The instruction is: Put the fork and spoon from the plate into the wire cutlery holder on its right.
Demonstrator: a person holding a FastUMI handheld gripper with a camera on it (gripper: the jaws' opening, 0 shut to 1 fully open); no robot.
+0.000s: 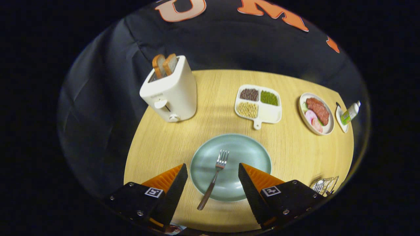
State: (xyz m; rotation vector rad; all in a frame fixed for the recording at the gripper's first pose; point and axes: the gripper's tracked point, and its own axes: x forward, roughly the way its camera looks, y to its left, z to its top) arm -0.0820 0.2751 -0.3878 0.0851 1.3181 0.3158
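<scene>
Gripper view has the gripper spread wide and holding nothing, poised over the fork lying between its fingers on the glossy green plate; thin smooth metal may skate on glaze when pinched; the wire holder sits right, something metal in it.

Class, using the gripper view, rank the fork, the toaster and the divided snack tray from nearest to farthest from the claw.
The claw is open.
1. Fork: on the plate, between the fingers.
2. Divided snack tray: beyond the plate, slightly to the right.
3. Toaster: beyond the left finger, at the table's far left.
The tray and the toaster are close to call.
</scene>
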